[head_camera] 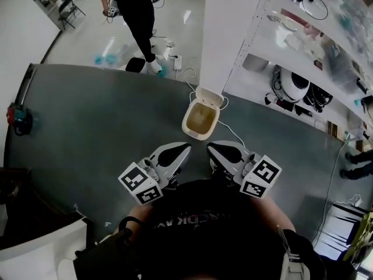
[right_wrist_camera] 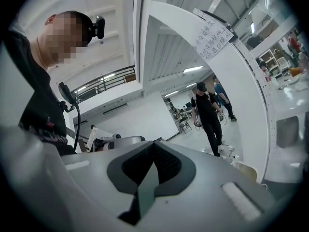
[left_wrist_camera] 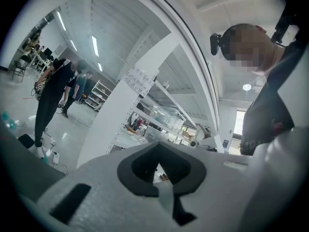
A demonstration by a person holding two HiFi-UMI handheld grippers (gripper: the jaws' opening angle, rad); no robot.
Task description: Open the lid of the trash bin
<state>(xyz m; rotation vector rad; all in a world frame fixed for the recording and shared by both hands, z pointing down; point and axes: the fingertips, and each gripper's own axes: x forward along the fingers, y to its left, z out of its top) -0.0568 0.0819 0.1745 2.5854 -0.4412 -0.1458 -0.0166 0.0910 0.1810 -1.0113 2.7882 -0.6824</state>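
From the head view we see the trash bin (head_camera: pixel 187 123) standing on the grey counter (head_camera: pixel 87 127) near its far edge, with its lid (head_camera: pixel 210 96) already tipped up at the back and the brownish inside showing. The left gripper (head_camera: pixel 184 149) and the right gripper (head_camera: pixel 211 149) sit side by side just short of the bin, not touching it, with their tips pointing toward it and their marker cubes (head_camera: pixel 141 183) toward our body. Only the gripper views show how the fingers stand. In the left gripper view the fingers (left_wrist_camera: pixel 96 187) are closed together with nothing between them, and just a small gap in the dark pads lets the shelves behind show through. In the right gripper view the fingers (right_wrist_camera: pixel 203 178) are likewise pressed together and empty. Both gripper views tilt upward, so they show the ceiling, a white column with a paper note (right_wrist_camera: pixel 212 37) and our own torso, none of which the head view shows in that way. The counter top appears only in the head view. A person in black (head_camera: pixel 137 16) stands on the floor beyond the counter and appears in all three views. Shelves (head_camera: pixel 303 34) line the right side.
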